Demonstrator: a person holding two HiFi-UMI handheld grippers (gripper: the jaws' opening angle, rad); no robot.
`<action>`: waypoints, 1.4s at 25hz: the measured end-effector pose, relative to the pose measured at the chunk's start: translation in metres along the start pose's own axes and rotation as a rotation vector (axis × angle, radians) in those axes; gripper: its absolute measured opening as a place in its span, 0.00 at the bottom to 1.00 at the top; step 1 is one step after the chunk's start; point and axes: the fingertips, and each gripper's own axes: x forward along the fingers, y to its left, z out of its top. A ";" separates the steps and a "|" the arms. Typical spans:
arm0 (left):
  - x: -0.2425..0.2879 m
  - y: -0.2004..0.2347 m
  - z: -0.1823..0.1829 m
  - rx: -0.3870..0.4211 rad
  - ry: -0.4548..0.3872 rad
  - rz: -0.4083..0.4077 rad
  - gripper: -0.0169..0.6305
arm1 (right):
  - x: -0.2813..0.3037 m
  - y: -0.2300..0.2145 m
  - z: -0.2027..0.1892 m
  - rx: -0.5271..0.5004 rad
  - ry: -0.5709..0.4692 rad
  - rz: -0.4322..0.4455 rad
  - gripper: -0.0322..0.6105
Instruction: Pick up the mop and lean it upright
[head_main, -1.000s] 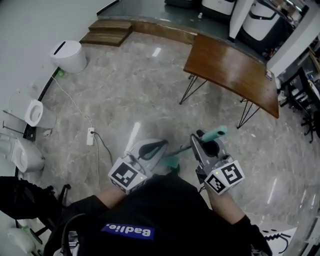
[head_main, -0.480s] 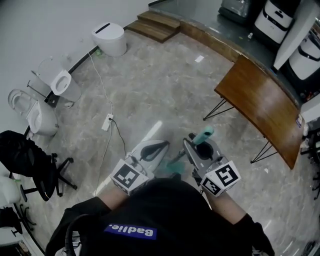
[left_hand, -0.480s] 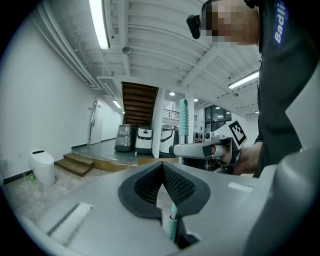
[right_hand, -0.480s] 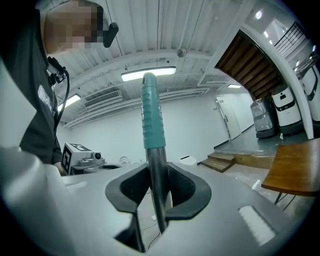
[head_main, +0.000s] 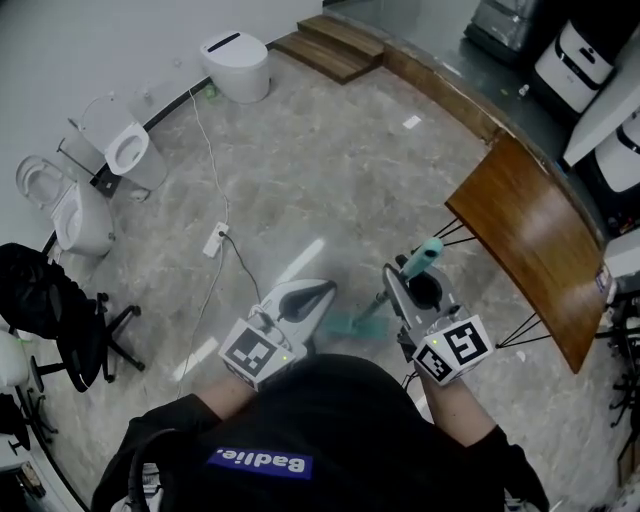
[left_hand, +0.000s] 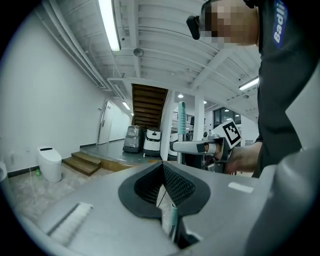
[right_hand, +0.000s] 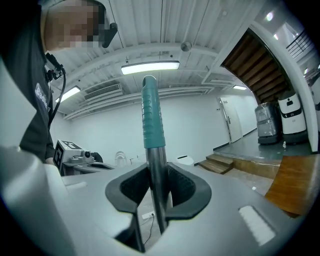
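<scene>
The mop stands upright in my right gripper (right_hand: 157, 176), which is shut on its steel pole (right_hand: 156, 165) just below the teal grip (right_hand: 151, 117). From the head view, that teal grip (head_main: 423, 257) pokes up past the right gripper (head_main: 405, 277), and the teal mop head (head_main: 349, 325) hangs blurred low between both grippers. My left gripper (head_main: 320, 291) is held level beside it. Its jaws (left_hand: 161, 168) meet at the tips, and no pad visibly presses on anything. A thin pale rod (left_hand: 172, 220) shows in the gap behind them.
A curved wooden table (head_main: 530, 230) on thin black legs stands close on the right. Toilets (head_main: 237, 62) (head_main: 118, 150) line the left wall. A power strip (head_main: 215, 240) with its cable lies on the marble floor, beside an office chair (head_main: 60, 310). Wooden steps (head_main: 335, 40) lie ahead.
The whole view has swung: the table slid from ahead to the right, and the toilets and chair came in at the left. Both grippers travelled along with the mop, still held the same way.
</scene>
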 end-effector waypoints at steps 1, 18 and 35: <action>0.002 0.011 0.001 -0.005 -0.006 -0.006 0.06 | 0.009 -0.005 0.001 -0.004 0.003 -0.012 0.21; 0.017 0.225 0.032 -0.021 -0.040 -0.067 0.06 | 0.195 -0.070 0.036 -0.026 -0.005 -0.182 0.20; 0.070 0.387 0.077 -0.014 -0.064 0.205 0.06 | 0.407 -0.118 0.081 -0.019 -0.004 0.166 0.20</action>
